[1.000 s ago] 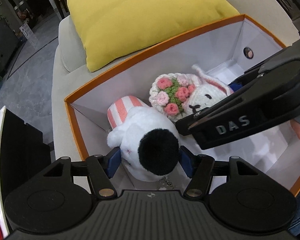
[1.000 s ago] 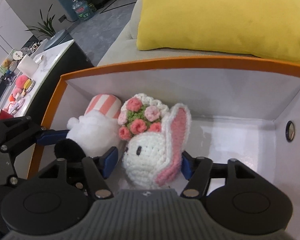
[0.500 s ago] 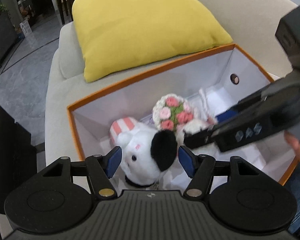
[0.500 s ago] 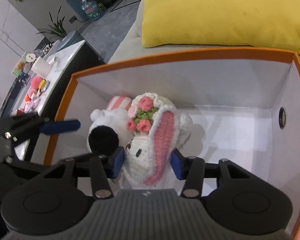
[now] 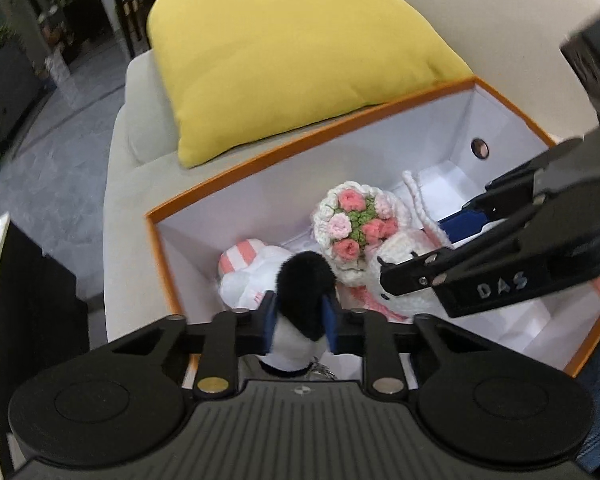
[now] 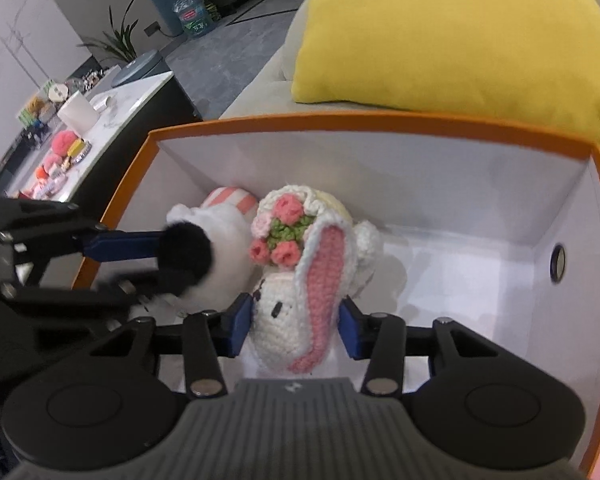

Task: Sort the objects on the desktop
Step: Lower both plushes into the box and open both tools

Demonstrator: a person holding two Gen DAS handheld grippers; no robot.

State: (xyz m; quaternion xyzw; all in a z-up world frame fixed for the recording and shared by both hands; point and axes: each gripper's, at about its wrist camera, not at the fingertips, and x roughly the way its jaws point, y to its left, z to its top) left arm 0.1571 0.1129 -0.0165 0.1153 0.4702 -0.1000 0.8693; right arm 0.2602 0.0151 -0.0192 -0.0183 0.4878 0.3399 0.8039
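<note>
Both grippers have closed in: left gripper pinches the plush dog, while right gripper, jaws closing, brackets the crochet bunny.

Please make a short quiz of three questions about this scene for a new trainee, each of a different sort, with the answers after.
1. True or false: the plush dog and the crochet rabbit lie inside the orange box.
2. What does the left gripper have between its fingers? A) the dog's black ear B) the yellow pillow C) the box rim
3. Fill in: the rabbit wears pink ____ on its head.

Key
1. True.
2. A; the left gripper is closing on it.
3. Flowers. The right gripper is closing with the rabbit's head between its fingers.
</note>
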